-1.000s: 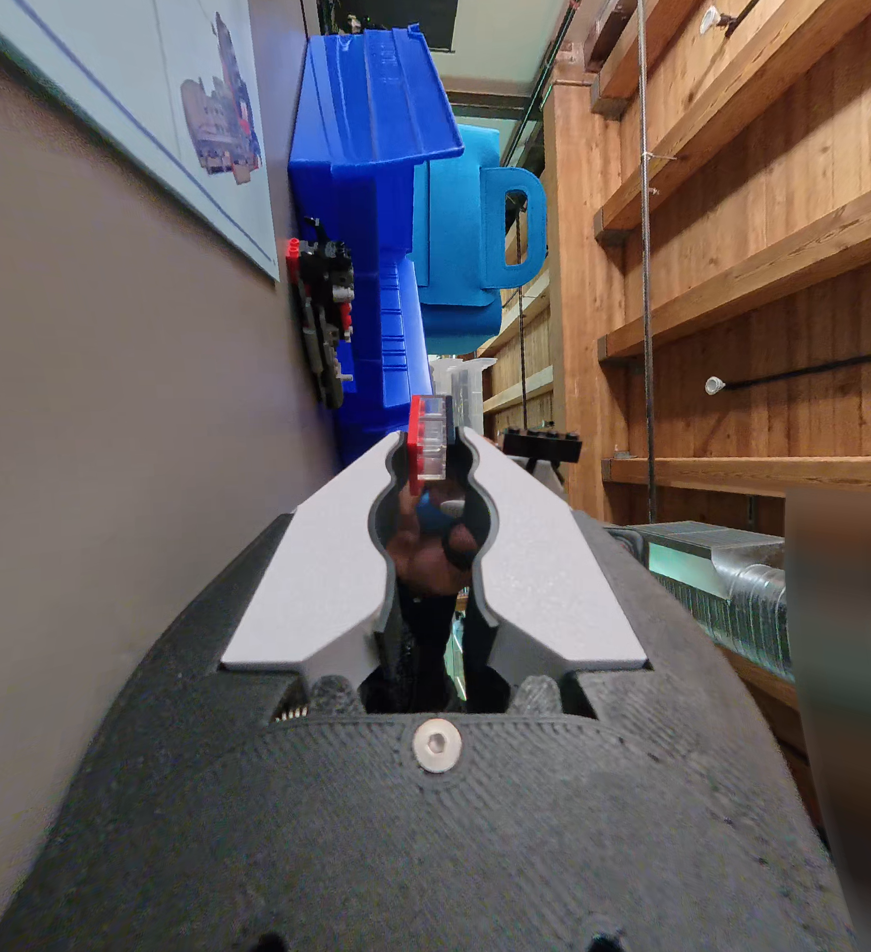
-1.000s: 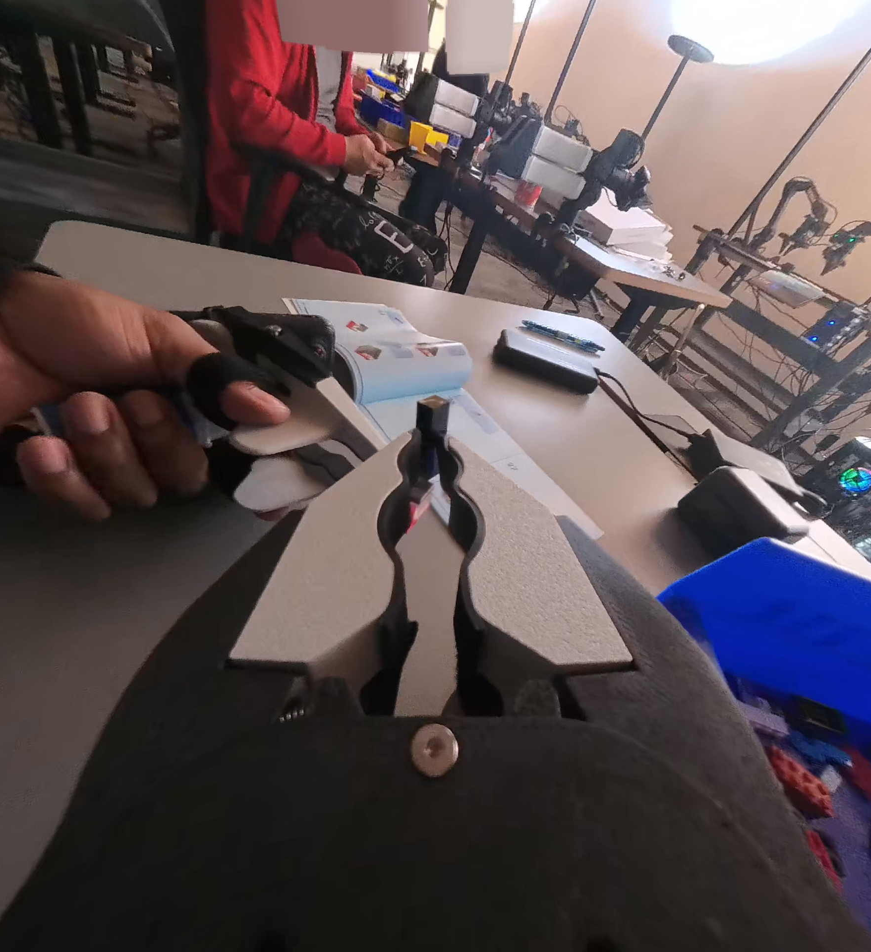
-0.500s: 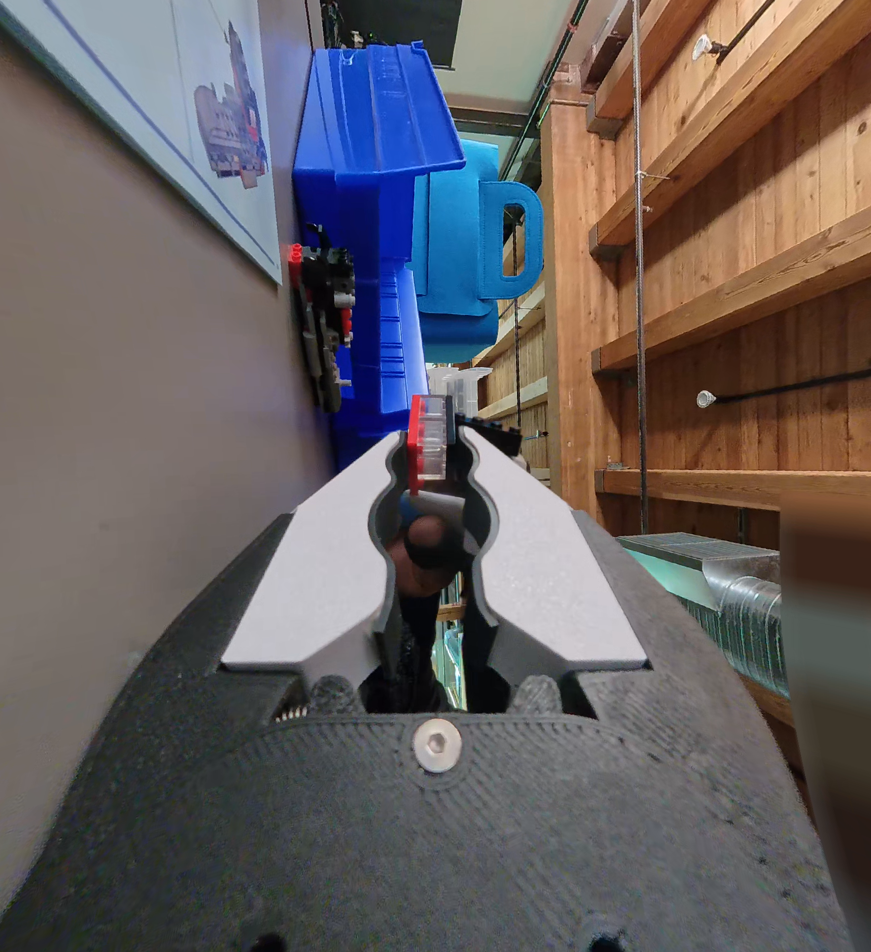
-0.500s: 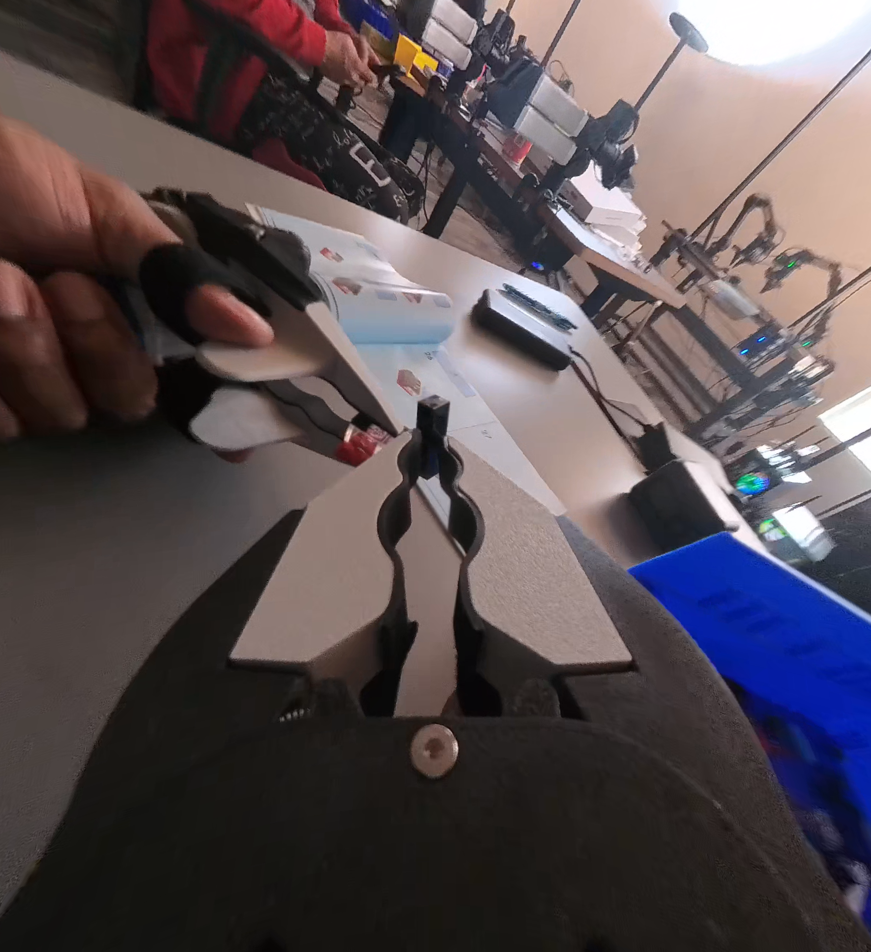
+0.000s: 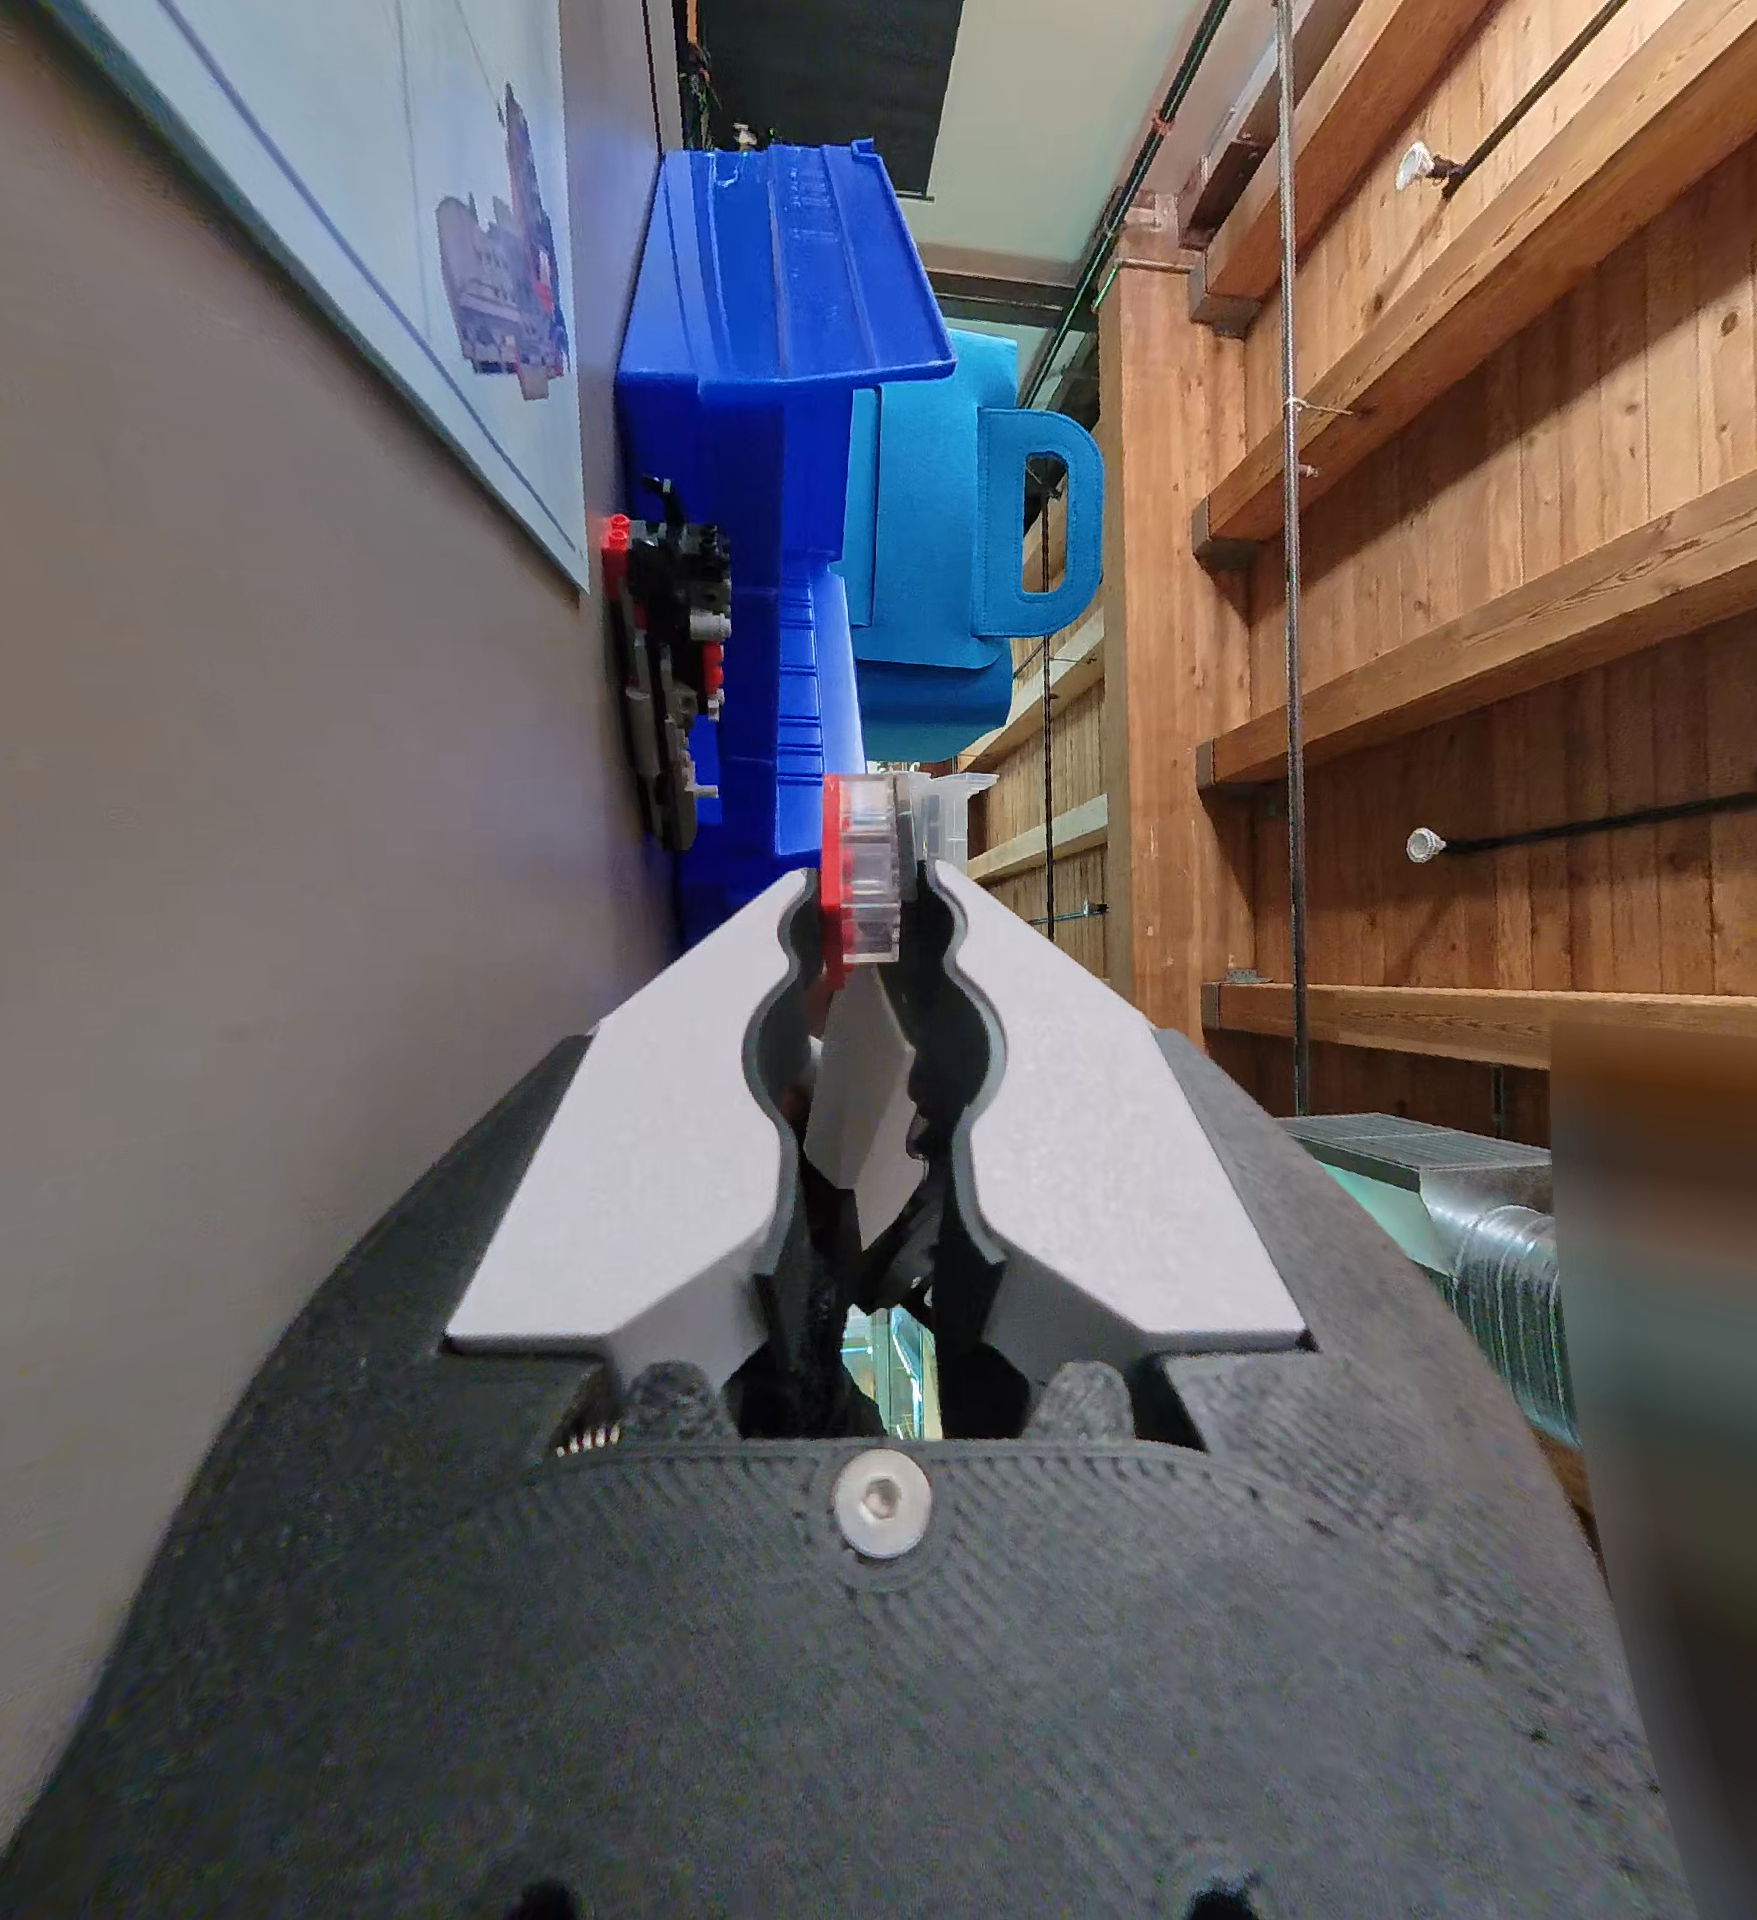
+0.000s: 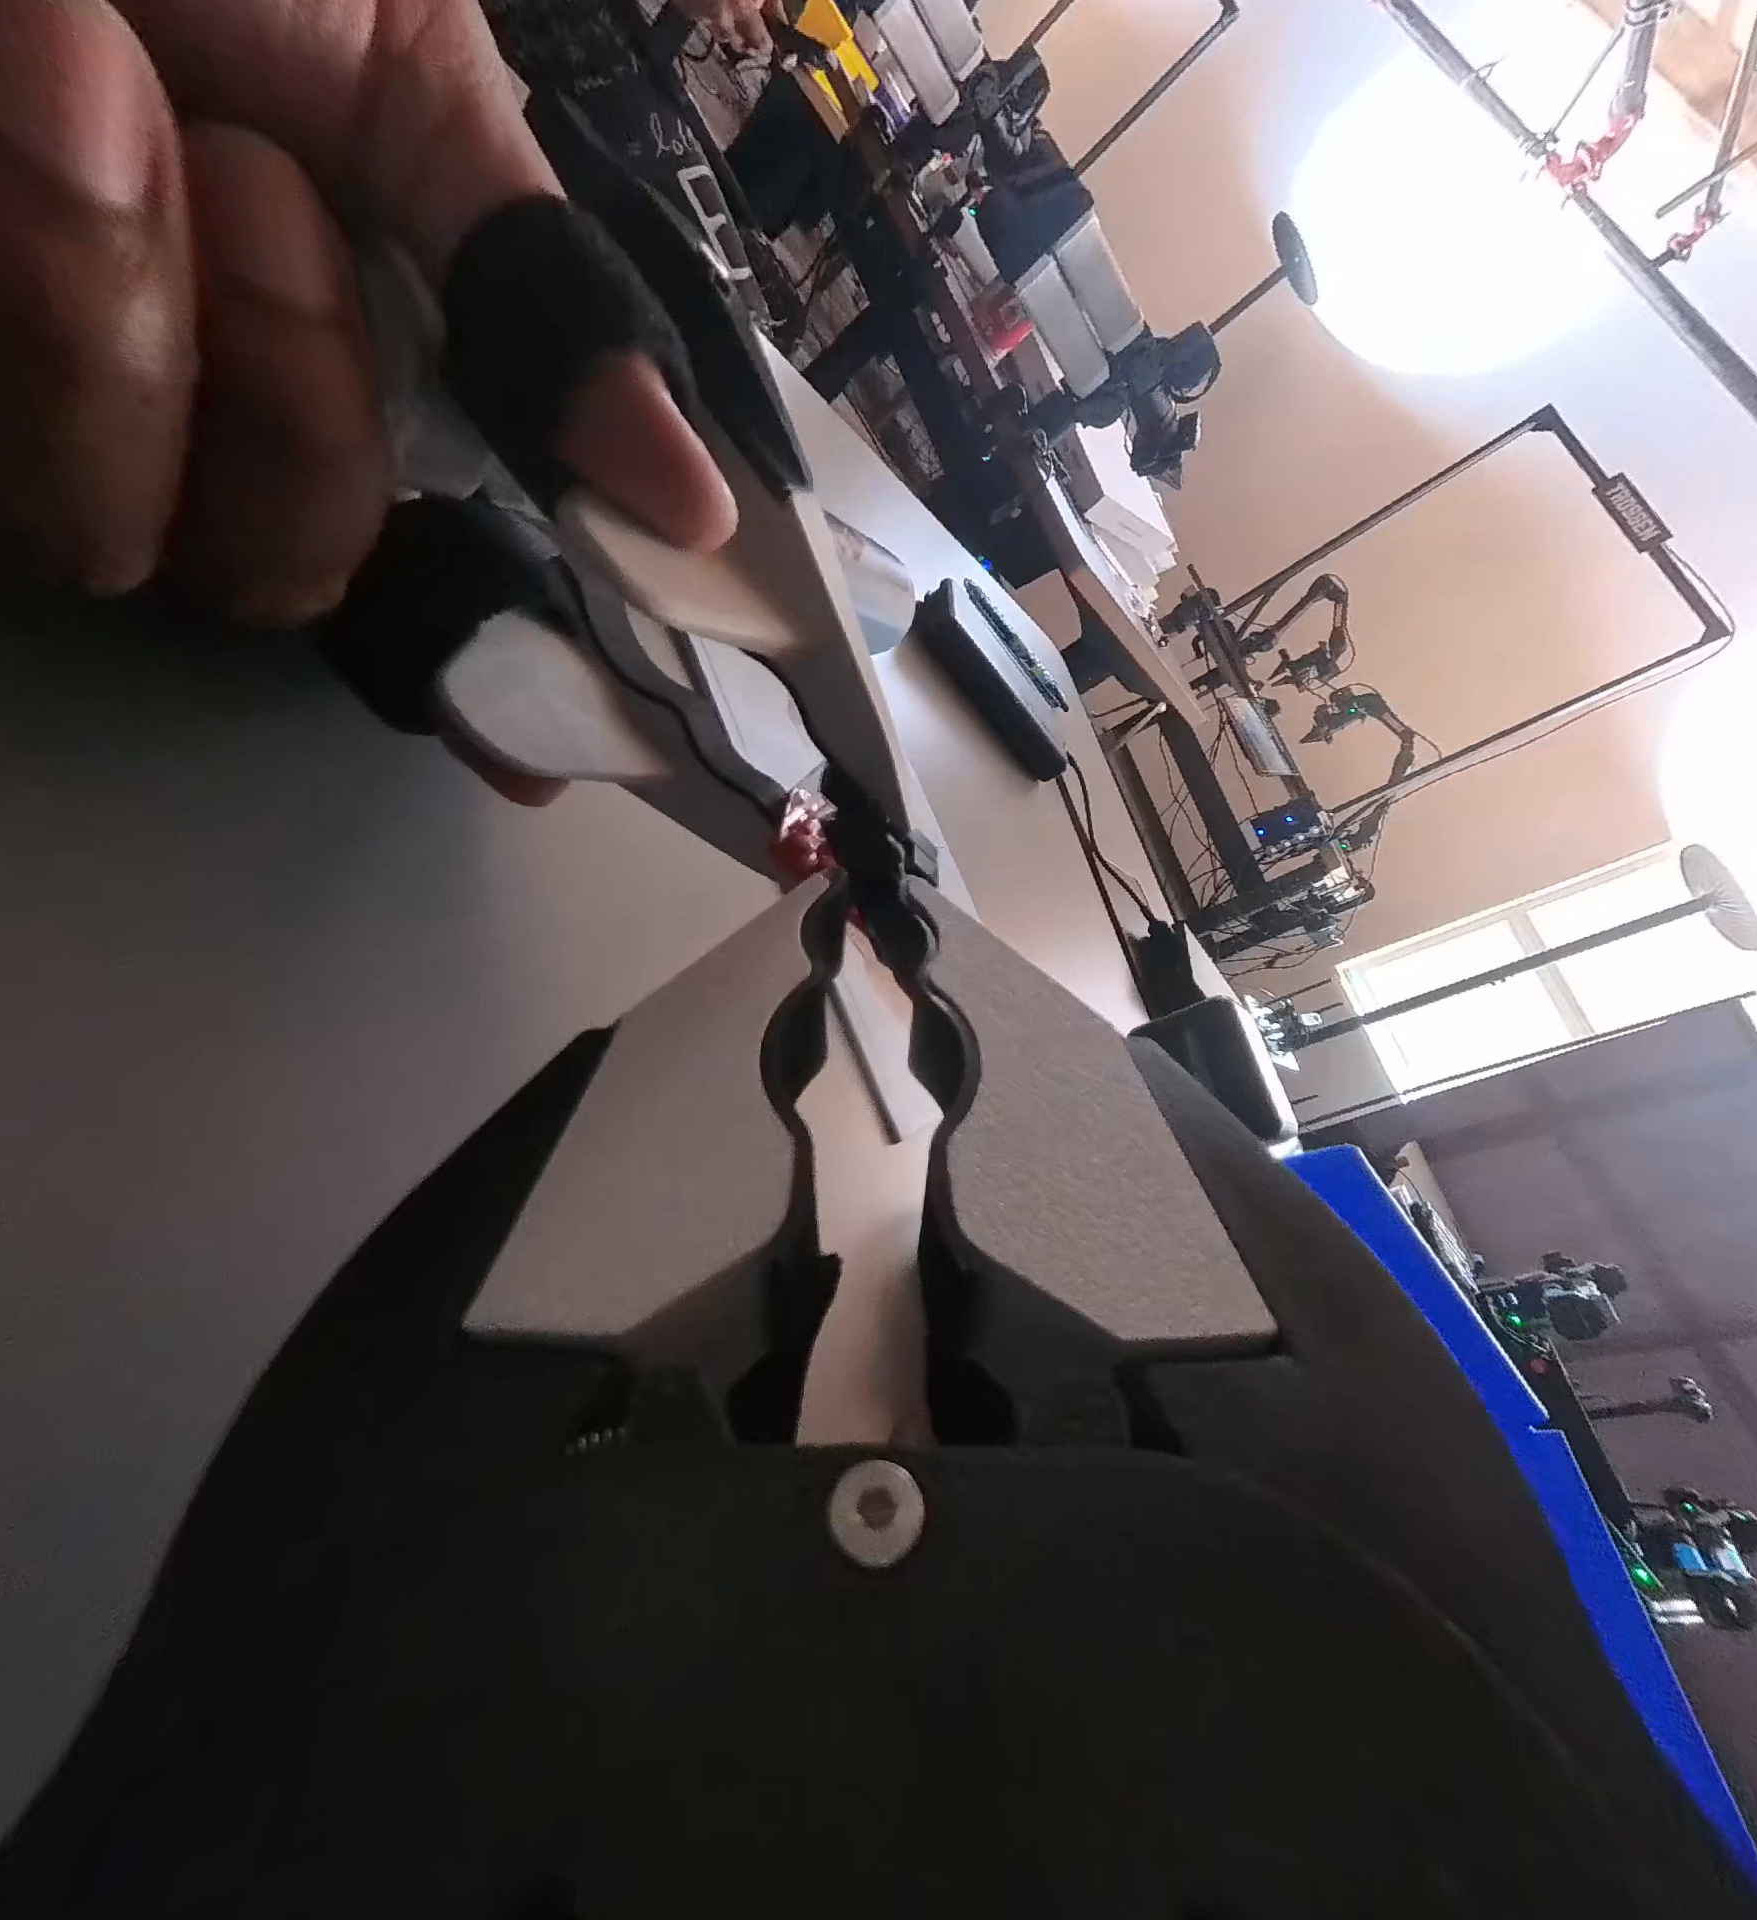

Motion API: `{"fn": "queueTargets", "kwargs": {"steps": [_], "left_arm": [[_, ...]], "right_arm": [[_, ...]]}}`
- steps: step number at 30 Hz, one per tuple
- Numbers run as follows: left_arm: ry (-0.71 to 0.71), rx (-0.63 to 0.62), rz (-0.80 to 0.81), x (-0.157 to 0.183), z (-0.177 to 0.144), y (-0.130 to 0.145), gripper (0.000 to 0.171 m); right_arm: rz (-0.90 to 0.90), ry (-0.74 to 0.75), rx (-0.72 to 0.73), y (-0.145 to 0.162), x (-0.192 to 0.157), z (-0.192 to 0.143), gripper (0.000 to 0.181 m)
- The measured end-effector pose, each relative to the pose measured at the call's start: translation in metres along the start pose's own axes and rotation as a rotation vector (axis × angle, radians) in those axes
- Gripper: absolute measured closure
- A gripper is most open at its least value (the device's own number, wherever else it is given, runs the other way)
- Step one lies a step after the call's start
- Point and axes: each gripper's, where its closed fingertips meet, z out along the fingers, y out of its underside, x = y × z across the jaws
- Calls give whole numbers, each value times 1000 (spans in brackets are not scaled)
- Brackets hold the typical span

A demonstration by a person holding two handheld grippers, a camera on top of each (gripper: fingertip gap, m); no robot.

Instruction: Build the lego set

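Between the pale grey, grainy-faced fingers of the left tongs (image 5: 869,883) sits a small red and clear piece (image 5: 861,883), a thin red plate backed by glossy transparent blocks, and the tongs are clenched on it at their scalloped tips. Behind it the grey surface (image 5: 178,727) runs up the left side (this camera is rolled sideways), carrying an open instruction sheet (image 5: 386,208), a ribbed blue plastic bin (image 5: 780,416) and, beside the bin, a partly built black, grey and red model (image 5: 671,675). Wooden planks and shelves (image 5: 1476,520) fill the right. The tongs' body is coarse black printed plastic with one steel screw.

From the right wrist view, the right tongs (image 6: 874,904) are squeezed nearly closed on a small black piece (image 6: 884,873) poking out past their tips. The left tongs (image 6: 812,821) come in from upper left, held by a hand (image 6: 178,291) with black fabric loops round the fingers, and the red piece in them meets the black one tip to tip. A blue bin (image 6: 1425,1351) edges the lower right of the matte surface (image 6: 178,935).
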Motion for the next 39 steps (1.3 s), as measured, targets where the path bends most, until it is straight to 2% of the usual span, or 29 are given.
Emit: {"fn": "queueTargets", "kwargs": {"steps": [14, 21, 31, 39], "left_arm": [[9, -11, -16, 1, 1, 3, 154], [56, -6, -98, 7, 3, 6, 154], [104, 30, -148, 14, 5, 4, 154], [117, 46, -165, 17, 5, 3, 154]], "right_arm": [[-59, -89, 42, 1, -2, -3, 170], [-66, -123, 69, -4, 4, -3, 169], [62, -155, 113, -8, 8, -3, 160], [235, -168, 173, -14, 15, -3, 156]]}}
